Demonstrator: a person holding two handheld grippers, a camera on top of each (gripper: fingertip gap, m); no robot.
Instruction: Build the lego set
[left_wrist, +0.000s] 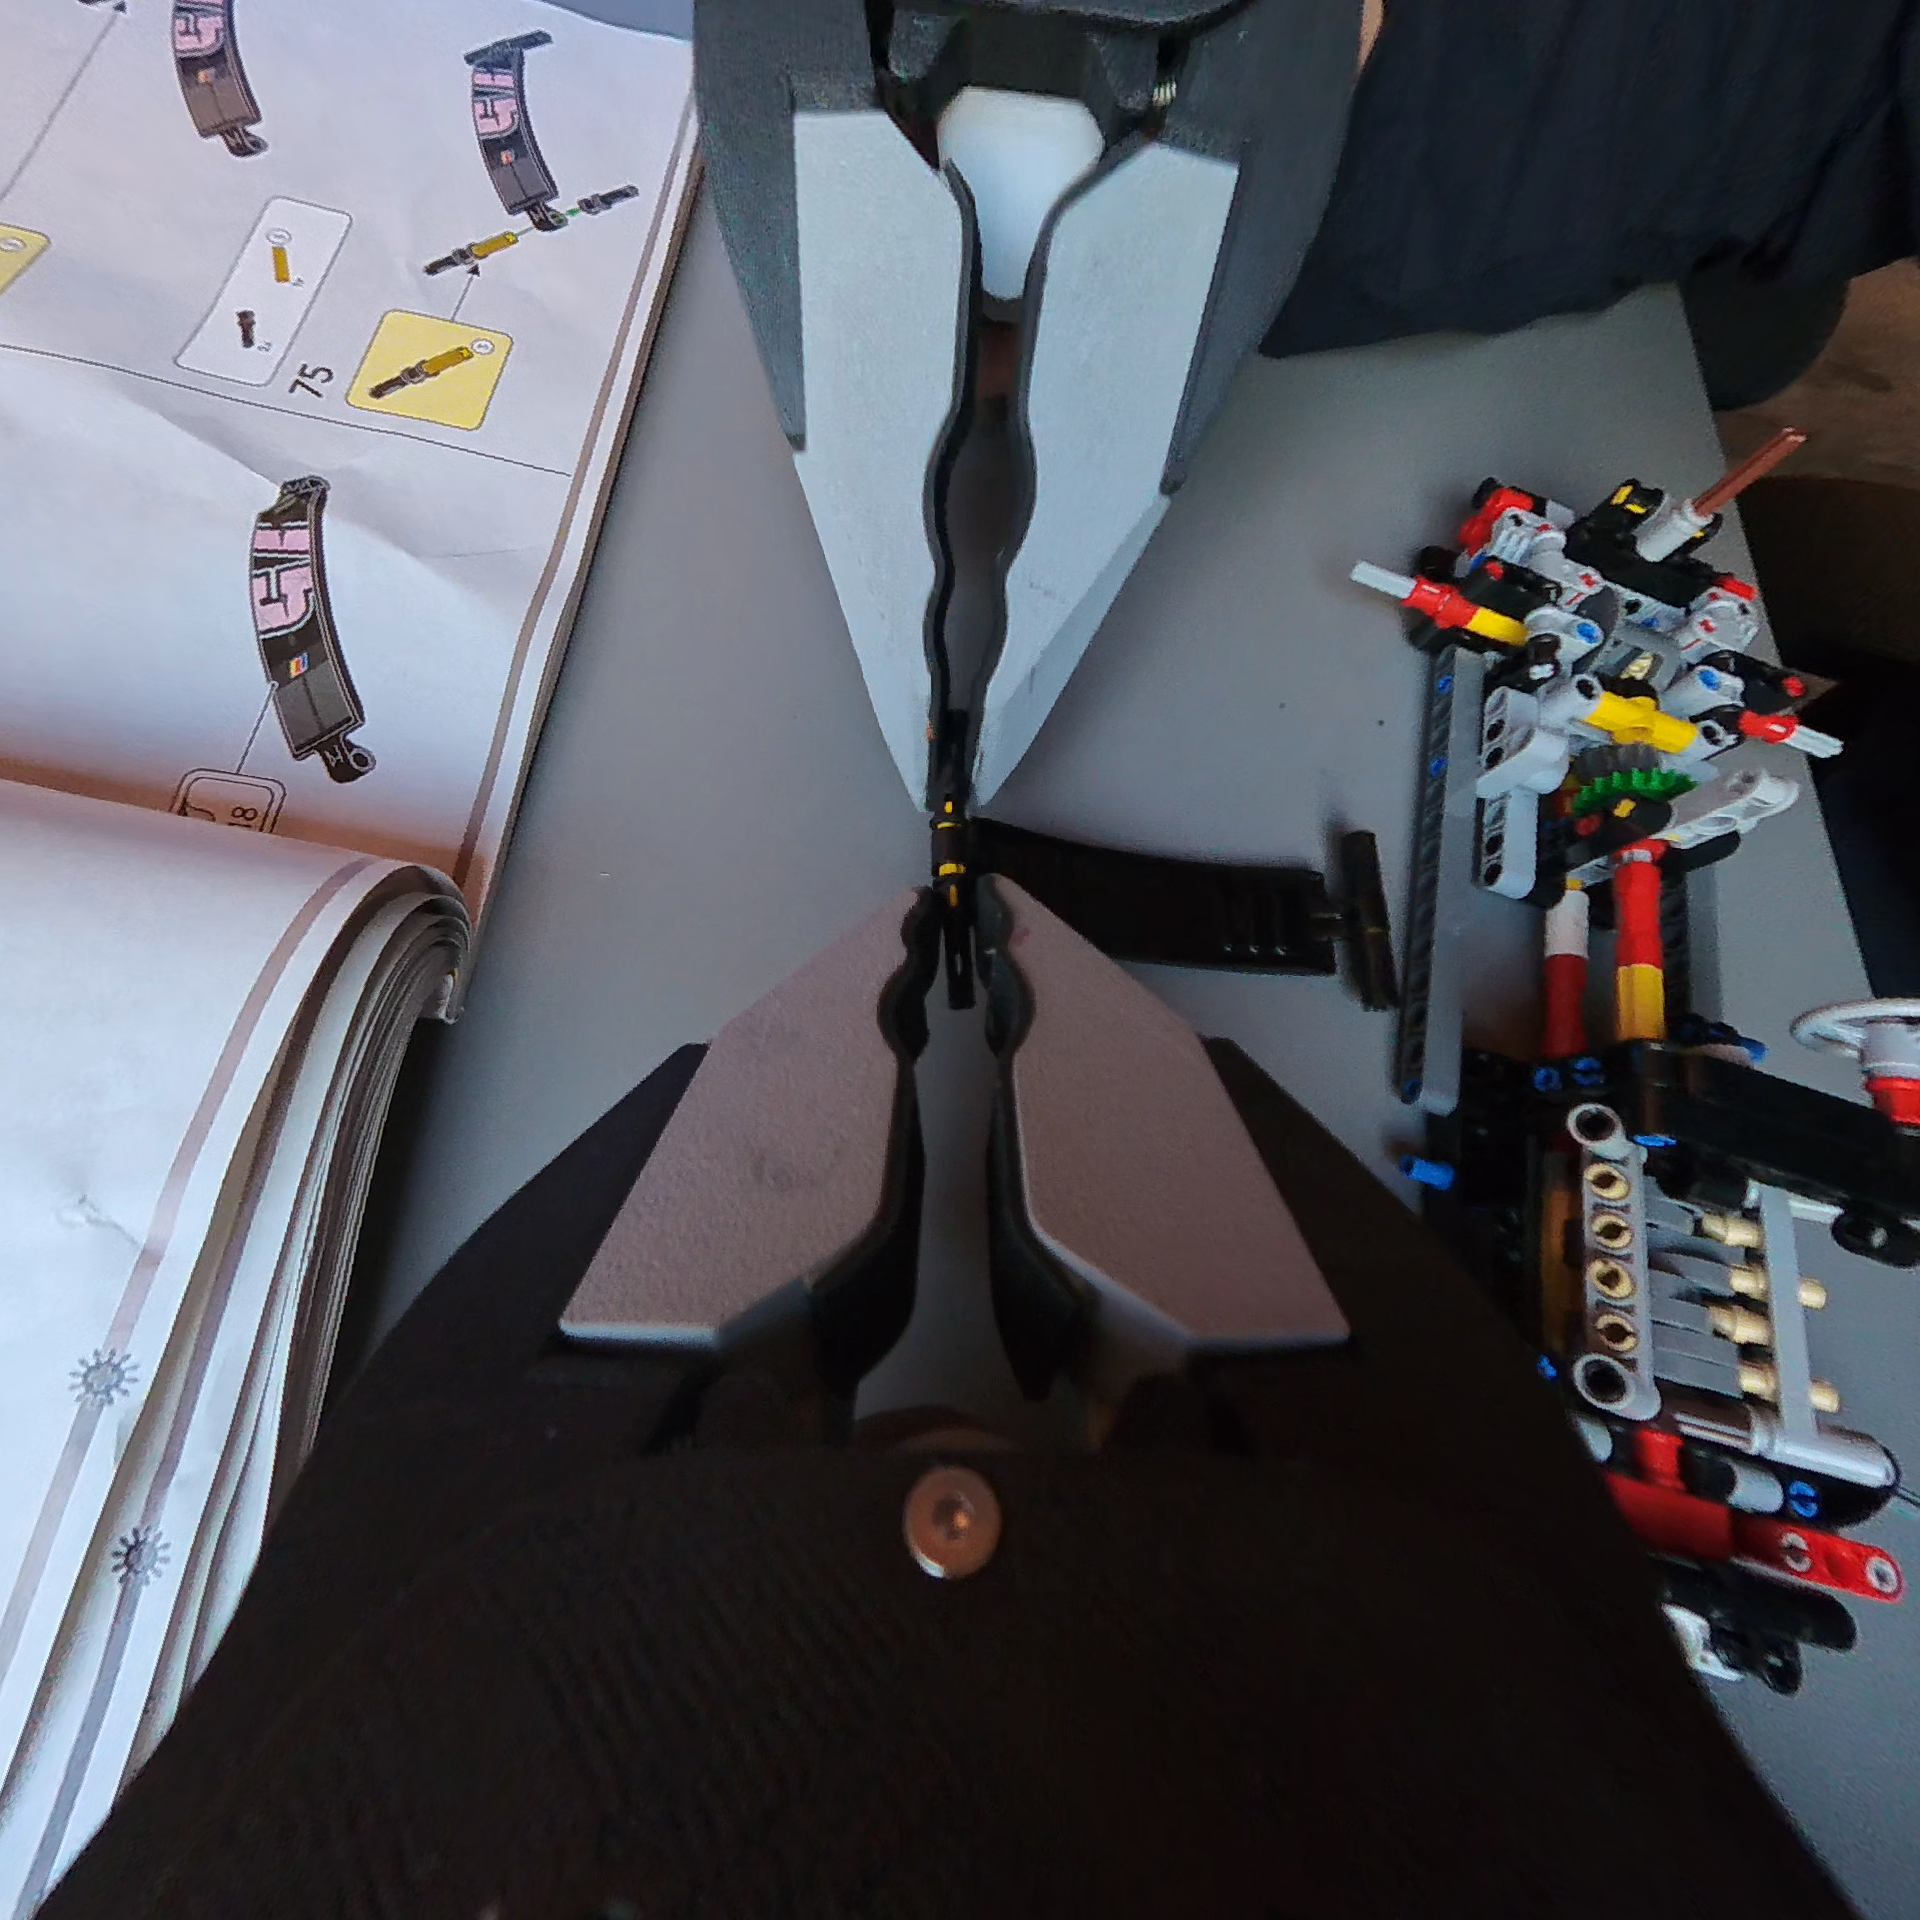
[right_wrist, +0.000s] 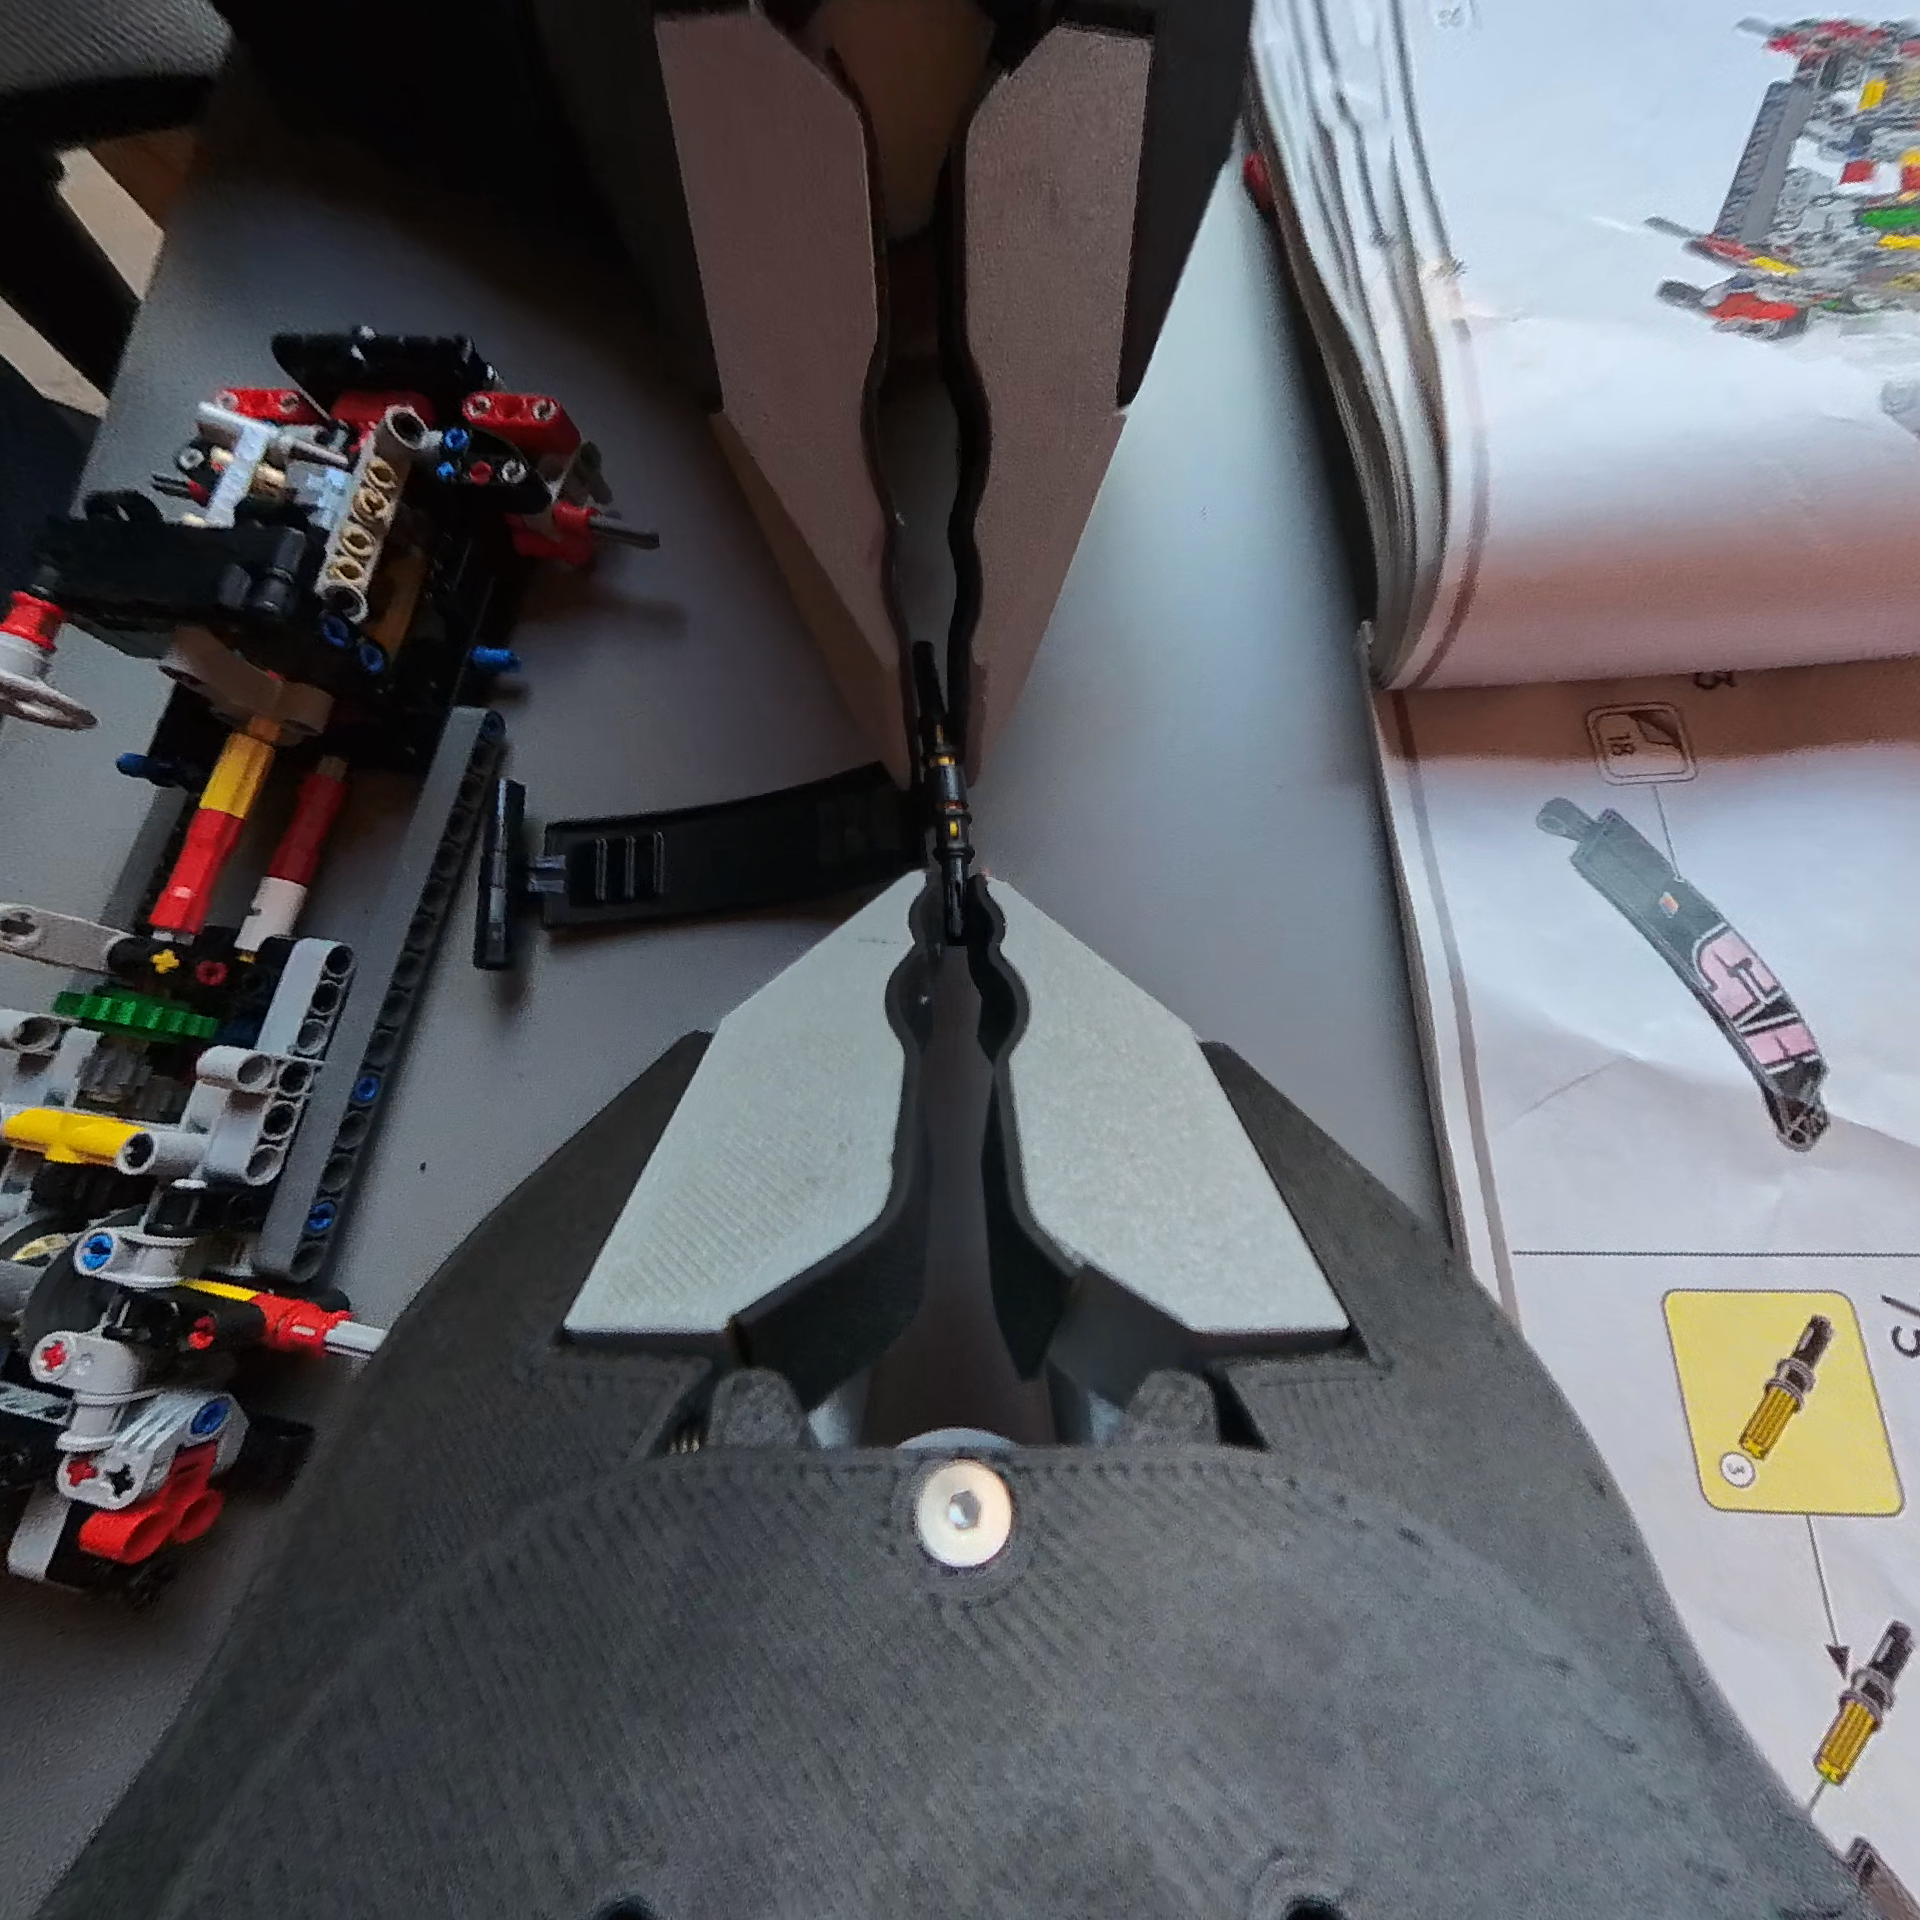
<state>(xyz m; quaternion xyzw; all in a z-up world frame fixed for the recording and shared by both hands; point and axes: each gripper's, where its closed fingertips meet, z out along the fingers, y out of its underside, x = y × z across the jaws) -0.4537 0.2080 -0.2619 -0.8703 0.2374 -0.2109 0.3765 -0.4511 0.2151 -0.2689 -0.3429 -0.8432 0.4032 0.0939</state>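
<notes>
Between the two sets of fingers, at the centre of both wrist views, a thin black axle pin with yellow bands (left_wrist: 951, 862) spans the small space from one gripper to the other. The left gripper (left_wrist: 954, 940) has its fingers drawn narrow around the pin's near end, which lies in the slot between the pads. Opposite, at 12 o'clock in the left wrist view, the right gripper (left_wrist: 951, 774) pinches the pin's other end with its fingers nearly together; in its own view the right gripper (right_wrist: 954, 914) shows the same pin (right_wrist: 948, 821) entering between its tips. Below the pin, toward 3 o'clock in the left view, a curved black panel (left_wrist: 1164, 909) lies flat on the grey surface (left_wrist: 675, 831). Farther toward 3 o'clock stands a partly built brick model (left_wrist: 1621, 935). An open instruction booklet (left_wrist: 260, 520) lies at 9 o'clock.
</notes>
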